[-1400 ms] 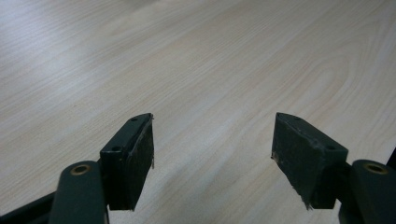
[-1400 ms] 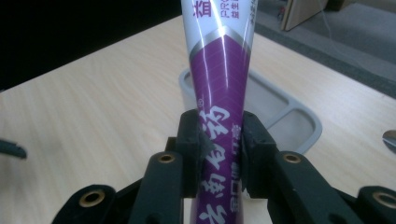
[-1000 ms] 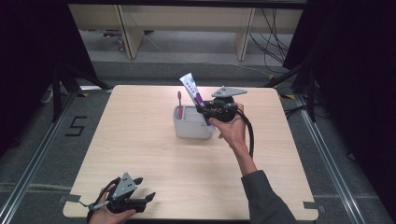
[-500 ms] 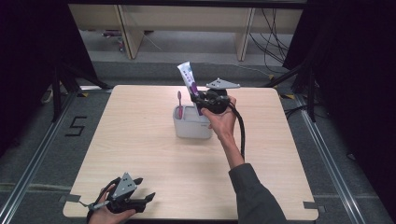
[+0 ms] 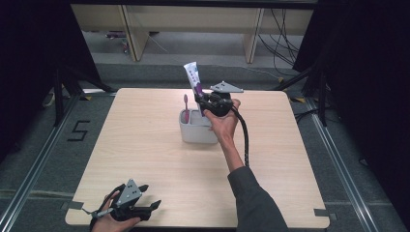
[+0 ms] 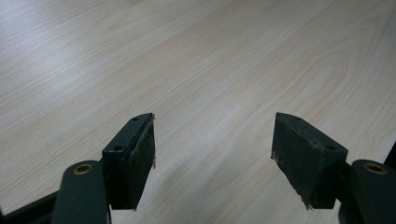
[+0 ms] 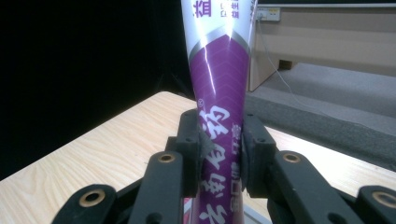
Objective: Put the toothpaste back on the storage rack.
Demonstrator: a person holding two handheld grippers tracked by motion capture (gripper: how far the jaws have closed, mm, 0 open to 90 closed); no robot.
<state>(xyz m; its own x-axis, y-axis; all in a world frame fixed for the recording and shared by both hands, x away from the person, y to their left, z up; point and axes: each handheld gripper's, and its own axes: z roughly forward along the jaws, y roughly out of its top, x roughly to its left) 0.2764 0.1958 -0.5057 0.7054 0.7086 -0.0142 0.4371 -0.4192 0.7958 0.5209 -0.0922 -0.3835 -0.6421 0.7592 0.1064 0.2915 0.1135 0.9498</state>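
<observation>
Right tool (image 5: 202,102) clenched on toothpaste tube (image 5: 193,79), frame centre, over grey holder (image 5: 197,134); next: lower straight in. Left tool (image 5: 145,209) released, idle.

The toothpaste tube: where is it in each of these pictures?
High view: toothpaste tube stands upper centre, clamped by the right gripper above the grey holder.
Right gripper view: the tube fills the centre, rising between the jaws.
Left gripper view: not in it.
Shared landmark: the wooden table.
</observation>
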